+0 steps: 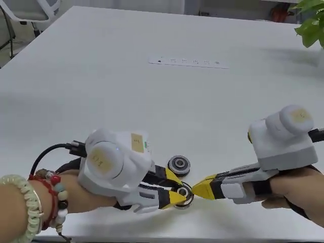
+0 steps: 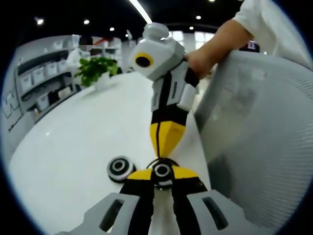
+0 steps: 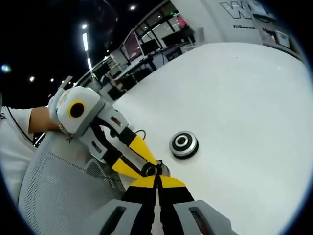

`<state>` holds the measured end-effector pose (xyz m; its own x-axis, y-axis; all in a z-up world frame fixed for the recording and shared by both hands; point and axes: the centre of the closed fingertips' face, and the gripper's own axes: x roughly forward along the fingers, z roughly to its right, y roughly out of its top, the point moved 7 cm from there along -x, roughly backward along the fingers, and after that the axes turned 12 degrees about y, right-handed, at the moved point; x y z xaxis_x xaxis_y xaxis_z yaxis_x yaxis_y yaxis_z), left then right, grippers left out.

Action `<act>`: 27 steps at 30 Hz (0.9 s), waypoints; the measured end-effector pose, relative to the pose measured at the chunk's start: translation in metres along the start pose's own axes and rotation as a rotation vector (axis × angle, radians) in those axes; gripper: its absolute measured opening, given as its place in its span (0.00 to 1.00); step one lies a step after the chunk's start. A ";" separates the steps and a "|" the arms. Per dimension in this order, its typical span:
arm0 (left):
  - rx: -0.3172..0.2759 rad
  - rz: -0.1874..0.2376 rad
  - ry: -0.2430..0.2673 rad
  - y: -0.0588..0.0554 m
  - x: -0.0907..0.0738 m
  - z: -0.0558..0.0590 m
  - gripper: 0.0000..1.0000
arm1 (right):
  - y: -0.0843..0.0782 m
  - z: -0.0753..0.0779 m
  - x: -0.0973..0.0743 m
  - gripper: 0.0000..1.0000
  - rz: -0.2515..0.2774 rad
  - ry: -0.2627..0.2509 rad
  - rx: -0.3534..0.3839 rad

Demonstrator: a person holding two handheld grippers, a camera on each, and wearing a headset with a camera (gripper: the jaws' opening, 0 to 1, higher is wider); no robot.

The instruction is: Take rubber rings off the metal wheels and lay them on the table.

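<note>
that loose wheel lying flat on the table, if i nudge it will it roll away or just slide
The loose wheel lies flat on its face, so a nudge would probably slide it, not roll it. It looks like solid metal, so likely rigid and heavy for its size. Its black rubber ring may drag a little on the white table.

Two metal wheels are on one white surface [image 1: 152, 101]: a near wheel [image 1: 183, 195] and a far wheel [image 1: 179, 165]. There are two claws, the left claw [image 1: 179, 191] and the right claw [image 1: 195, 191]. One leafy plant [image 1: 311, 23] stands at a far corner. One long socket strip [image 1: 187, 62] is set in the surface.
</note>
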<state>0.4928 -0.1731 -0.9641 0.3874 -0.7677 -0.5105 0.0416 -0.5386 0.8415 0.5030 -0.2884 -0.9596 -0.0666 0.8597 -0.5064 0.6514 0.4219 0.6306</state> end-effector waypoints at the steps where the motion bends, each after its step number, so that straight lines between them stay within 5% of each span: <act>1: 0.004 -0.003 0.001 0.000 0.000 0.000 0.14 | 0.000 0.000 0.000 0.00 -0.002 -0.002 -0.001; 8: 0.052 -0.033 0.012 0.005 -0.002 -0.001 0.16 | 0.003 -0.006 0.001 0.00 0.012 0.010 -0.003; 12: 0.029 0.001 0.019 0.015 -0.010 -0.007 0.18 | 0.004 -0.006 0.001 0.00 0.011 0.012 -0.009; 18: -0.043 0.030 0.014 0.026 -0.020 -0.014 0.44 | 0.008 -0.007 -0.001 0.00 0.033 0.021 -0.011; 23: -0.062 0.032 0.005 0.037 -0.026 -0.017 0.47 | 0.009 -0.005 -0.005 0.00 0.049 0.020 -0.007; 27: -0.032 0.075 0.016 0.053 -0.037 -0.022 0.59 | 0.015 -0.005 -0.011 0.00 0.074 0.015 -0.014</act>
<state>0.5005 -0.1655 -0.8965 0.4052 -0.7995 -0.4434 0.0418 -0.4683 0.8826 0.5093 -0.2901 -0.9414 -0.0300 0.8931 -0.4489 0.6447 0.3605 0.6741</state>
